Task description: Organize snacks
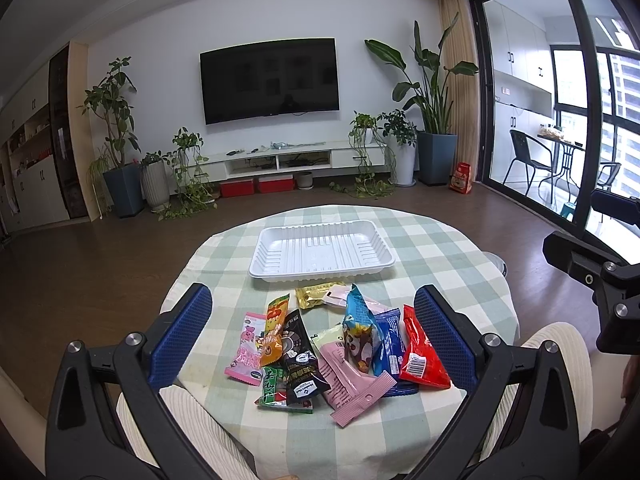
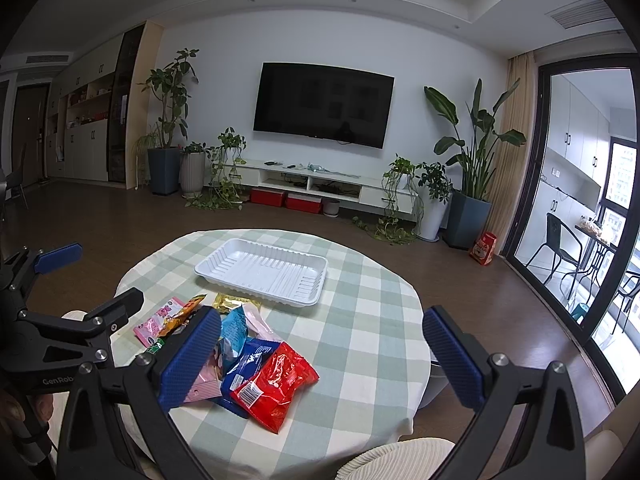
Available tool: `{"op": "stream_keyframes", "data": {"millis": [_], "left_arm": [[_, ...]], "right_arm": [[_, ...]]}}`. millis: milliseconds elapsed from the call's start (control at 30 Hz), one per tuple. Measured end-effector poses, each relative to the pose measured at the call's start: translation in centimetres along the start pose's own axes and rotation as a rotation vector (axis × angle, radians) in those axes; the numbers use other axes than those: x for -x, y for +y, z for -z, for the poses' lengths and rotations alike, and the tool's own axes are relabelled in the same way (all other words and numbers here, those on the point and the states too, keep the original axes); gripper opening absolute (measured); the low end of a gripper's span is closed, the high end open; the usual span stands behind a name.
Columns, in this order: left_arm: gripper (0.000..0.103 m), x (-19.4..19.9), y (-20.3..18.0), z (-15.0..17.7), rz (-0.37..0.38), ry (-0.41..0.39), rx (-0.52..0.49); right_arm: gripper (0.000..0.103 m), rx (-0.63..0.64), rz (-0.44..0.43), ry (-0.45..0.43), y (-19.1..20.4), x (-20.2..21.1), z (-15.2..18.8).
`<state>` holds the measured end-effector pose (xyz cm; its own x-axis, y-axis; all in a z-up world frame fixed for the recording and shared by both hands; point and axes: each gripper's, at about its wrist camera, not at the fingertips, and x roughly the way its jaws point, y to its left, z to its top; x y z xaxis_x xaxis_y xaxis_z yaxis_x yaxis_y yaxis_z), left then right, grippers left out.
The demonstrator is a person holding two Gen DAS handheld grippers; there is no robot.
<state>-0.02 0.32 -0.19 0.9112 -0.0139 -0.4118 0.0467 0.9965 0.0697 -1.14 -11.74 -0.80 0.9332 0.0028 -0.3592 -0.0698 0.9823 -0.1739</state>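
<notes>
Both claws, left claw (image 1: 312,340) and right claw (image 2: 322,354), gape wide above snack pile (image 1: 332,344) near tray (image 1: 320,276).

Both grippers' (image 1: 312,340) (image 2: 324,356) jaws wide apart

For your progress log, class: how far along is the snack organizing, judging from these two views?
Done: nothing yet; the white tray holds no snacks. In hand: nothing; the left hand-held gripper and right hand-held gripper are both open above the table. Left: the whole pile, including the red packet, blue packet and pink packet, lies on the checked cloth in front of the tray.
</notes>
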Motion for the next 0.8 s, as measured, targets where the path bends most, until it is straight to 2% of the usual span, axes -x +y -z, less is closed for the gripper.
{"op": "stream_keyframes", "data": {"millis": [800], "left_arm": [[0.103,-0.31,0.19,0.19,-0.001,0.001,0.002]], "right_arm": [[0.103,0.002,0.0,0.001,0.14,-0.04,0.04]]}}
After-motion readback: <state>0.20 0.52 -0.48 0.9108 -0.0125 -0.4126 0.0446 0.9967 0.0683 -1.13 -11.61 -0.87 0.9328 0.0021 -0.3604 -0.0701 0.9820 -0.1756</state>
